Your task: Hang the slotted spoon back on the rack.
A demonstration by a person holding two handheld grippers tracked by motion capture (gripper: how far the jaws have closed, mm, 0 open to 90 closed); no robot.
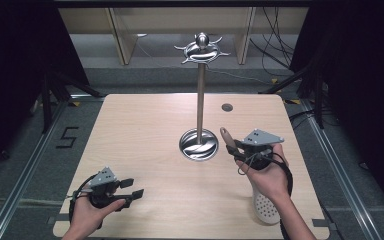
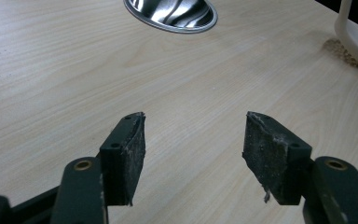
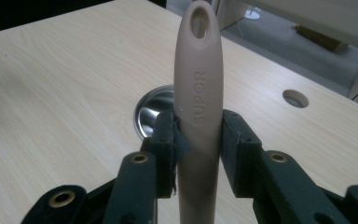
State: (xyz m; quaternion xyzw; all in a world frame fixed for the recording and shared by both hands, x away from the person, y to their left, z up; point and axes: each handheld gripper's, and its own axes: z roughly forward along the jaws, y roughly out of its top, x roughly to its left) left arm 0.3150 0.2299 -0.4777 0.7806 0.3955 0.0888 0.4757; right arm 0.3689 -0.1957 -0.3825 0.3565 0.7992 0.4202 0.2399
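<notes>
My right tongs (image 3: 198,140) clamped the beige handle of a slotted spatula (image 3: 199,93), beside the steel stand (image 1: 199,100). My left tongs (image 2: 193,154) hung released above the bare tabletop (image 1: 145,130).

The word "SUPOR" stands in raised letters along the beige utensil handle (image 3: 199,100), reading lengthwise up the shaft just below its hanging hole, in the right gripper view. In the high view, a black mark shaped like the numeral "5" (image 1: 67,137) sits on the grey floor to the left of the counter (image 1: 145,130).
</notes>
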